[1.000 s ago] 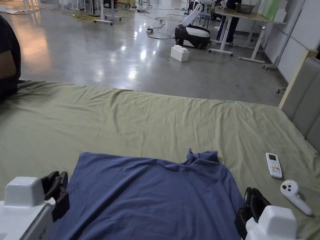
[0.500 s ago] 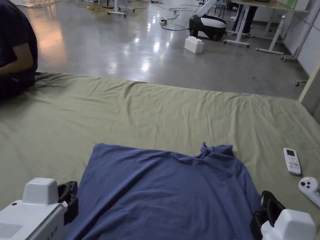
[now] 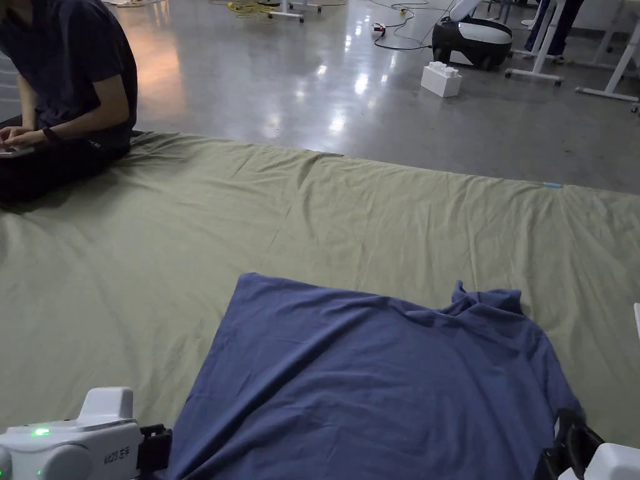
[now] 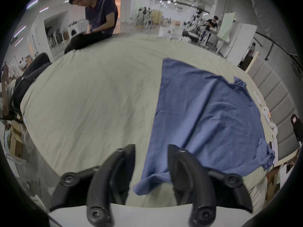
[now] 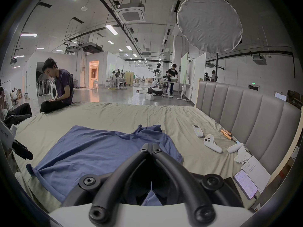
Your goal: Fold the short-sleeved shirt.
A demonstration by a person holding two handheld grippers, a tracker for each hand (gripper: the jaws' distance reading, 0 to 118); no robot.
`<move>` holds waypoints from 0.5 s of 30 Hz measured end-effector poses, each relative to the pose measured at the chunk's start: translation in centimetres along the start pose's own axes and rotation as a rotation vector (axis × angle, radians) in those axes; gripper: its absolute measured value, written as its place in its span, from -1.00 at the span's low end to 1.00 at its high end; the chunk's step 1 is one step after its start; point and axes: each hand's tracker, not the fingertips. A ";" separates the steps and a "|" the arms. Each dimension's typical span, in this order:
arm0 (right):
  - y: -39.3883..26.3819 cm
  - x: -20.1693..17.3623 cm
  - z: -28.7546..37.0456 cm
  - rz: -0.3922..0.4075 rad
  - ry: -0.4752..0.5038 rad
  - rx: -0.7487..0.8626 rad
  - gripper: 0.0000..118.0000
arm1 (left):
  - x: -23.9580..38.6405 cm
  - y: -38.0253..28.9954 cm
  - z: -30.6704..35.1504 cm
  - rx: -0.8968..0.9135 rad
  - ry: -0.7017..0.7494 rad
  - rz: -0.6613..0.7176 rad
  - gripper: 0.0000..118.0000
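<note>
The blue shirt (image 3: 375,381) lies flat on the near part of the green sheet (image 3: 187,250), with bare sheet beyond its far edge and off its left edge. The left gripper (image 4: 151,150) hovers at that left edge, jaws apart, empty. The right gripper (image 5: 150,146), jaws together, sits over the shirt's right edge; whether it pinches cloth I cannot tell

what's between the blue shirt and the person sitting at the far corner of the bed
Only bare green bedsheet, wrinkled, separates the blue shirt from the seated person. The head view shows this, and the left gripper view agrees.
</note>
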 end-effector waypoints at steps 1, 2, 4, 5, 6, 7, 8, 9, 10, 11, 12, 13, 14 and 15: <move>-0.1 0.0 0.0 0.002 0.001 -0.003 -0.99 | -0.2 0.0 -0.3 -0.031 0.000 0.001 -0.14; -0.2 -0.1 0.0 0.004 0.002 -0.008 -0.99 | -0.3 -0.1 -0.7 -0.048 -0.001 0.005 -0.06; -0.5 -0.1 0.0 0.007 0.001 -0.018 -0.99 | -0.3 -0.7 -1.3 -0.102 -0.002 0.001 -0.02; -0.6 -0.1 0.0 0.009 0.002 -0.024 -0.99 | -0.1 -1.2 -1.6 -0.142 0.012 0.000 -0.02; -0.7 -0.1 0.0 0.009 0.002 -0.029 -0.99 | 0.0 -1.6 -2.0 -0.179 0.026 0.001 -0.02; -0.8 -0.1 0.0 0.009 0.002 -0.033 -0.99 | 0.2 -2.2 -2.4 -0.191 0.039 0.007 -0.01; -0.9 -0.1 0.0 0.011 0.002 -0.038 -0.99 | 0.0 -2.6 -2.8 -0.171 0.029 0.008 0.01; -1.0 -0.1 0.0 0.014 0.002 -0.042 -0.99 | 0.2 -2.8 -2.6 -0.125 0.042 0.004 0.02; -1.2 -0.1 0.0 0.014 0.003 -0.046 -0.99 | 0.4 -3.0 -2.4 -0.124 0.047 0.003 0.02; -1.3 -0.1 0.1 0.014 0.004 -0.050 -0.99 | 0.9 -3.0 -2.2 -0.121 0.062 -0.007 0.02; -1.4 -0.1 0.1 0.015 0.004 -0.054 -0.99 | 1.0 -3.0 -2.4 -0.118 0.079 -0.019 0.02; -1.4 -0.2 0.0 0.014 0.005 -0.056 -0.99 | 1.0 -3.0 -2.7 -0.113 0.107 -0.048 0.01; -1.5 -0.2 0.1 0.012 0.006 -0.057 -0.99 | 1.5 -3.2 -2.8 -0.114 0.112 -0.075 -0.03; -1.5 -0.3 0.1 0.011 0.007 -0.059 -0.99 | 1.7 -3.3 -2.9 -0.111 0.106 -0.094 -0.12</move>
